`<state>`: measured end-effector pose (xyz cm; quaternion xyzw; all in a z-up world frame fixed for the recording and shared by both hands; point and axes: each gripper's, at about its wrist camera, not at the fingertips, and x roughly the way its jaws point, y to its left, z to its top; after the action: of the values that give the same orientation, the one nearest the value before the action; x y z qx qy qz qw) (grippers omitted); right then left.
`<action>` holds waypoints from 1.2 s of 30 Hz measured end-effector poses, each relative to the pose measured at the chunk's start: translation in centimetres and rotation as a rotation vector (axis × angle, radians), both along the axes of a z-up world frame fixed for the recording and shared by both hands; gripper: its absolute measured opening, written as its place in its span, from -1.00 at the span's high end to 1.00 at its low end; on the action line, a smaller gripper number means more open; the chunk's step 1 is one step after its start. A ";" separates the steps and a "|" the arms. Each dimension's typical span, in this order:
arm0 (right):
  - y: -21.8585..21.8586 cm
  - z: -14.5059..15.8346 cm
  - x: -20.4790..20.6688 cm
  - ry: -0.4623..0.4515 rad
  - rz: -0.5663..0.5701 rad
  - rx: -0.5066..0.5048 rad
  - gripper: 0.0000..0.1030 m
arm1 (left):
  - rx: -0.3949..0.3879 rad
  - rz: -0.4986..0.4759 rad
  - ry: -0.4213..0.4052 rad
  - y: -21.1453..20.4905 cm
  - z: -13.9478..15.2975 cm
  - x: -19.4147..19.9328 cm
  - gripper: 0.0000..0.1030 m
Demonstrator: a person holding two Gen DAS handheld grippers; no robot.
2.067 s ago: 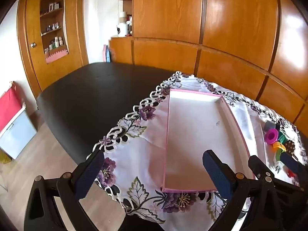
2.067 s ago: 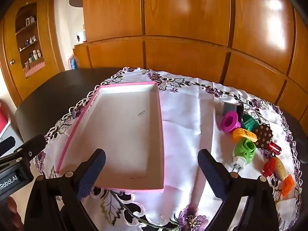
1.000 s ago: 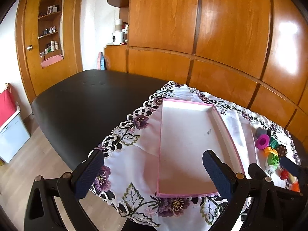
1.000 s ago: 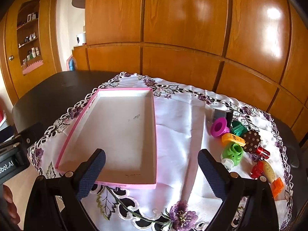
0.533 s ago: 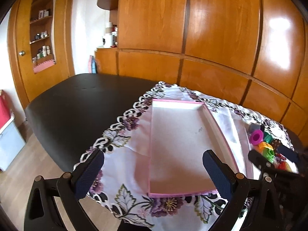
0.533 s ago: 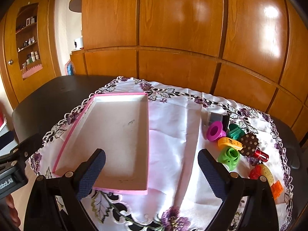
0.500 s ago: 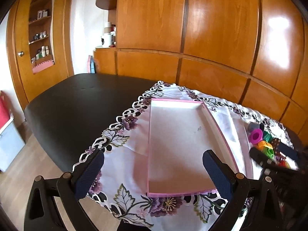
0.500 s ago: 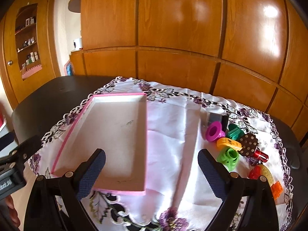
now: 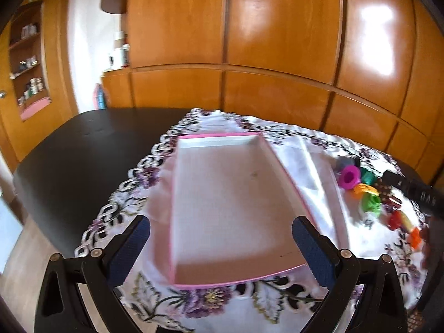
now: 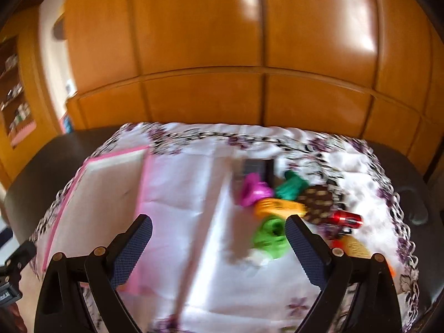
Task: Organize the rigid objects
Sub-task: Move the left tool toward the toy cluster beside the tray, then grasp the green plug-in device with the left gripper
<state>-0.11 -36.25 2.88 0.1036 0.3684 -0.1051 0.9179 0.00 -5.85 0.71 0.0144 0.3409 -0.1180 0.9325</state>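
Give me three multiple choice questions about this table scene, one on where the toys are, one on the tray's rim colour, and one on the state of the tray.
1. Where does the pile of toys lie relative to the tray?
A. inside it
B. on the cloth to its right
C. on the floor

2. What colour is the tray's rim?
A. pink
B. blue
C. black

3. What does the tray hold?
A. nothing
B. one toy
C. all the toys

Answers: 1 B, the toys sit on the tablecloth right of the tray. 2 A, the rim is pink. 3 A, its floor is bare in the left wrist view.
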 end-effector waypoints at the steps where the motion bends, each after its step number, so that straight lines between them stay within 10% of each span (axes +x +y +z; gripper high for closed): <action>1: -1.3 0.2 -0.1 0.000 -0.020 0.015 -0.91 | 0.000 -0.030 -0.005 -0.7 0.1 0.0 -0.99; 13: -16.4 0.7 -5.5 -0.038 -0.393 0.029 -0.91 | 0.133 -0.230 -0.009 -8.7 0.1 0.4 -0.99; 22: -20.3 -1.8 -7.7 -0.081 -0.493 0.274 -0.92 | 0.224 -0.411 -0.016 -15.0 -0.5 0.2 -0.99; 36: -21.5 -2.6 -8.5 -0.143 -0.502 0.424 -0.92 | 0.064 -0.572 0.193 -22.7 -2.0 2.0 -0.99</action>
<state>-8.61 -57.76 0.30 0.3870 0.2795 -0.2411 0.8450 2.00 -28.54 -1.34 0.1277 0.4139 -0.3657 0.8238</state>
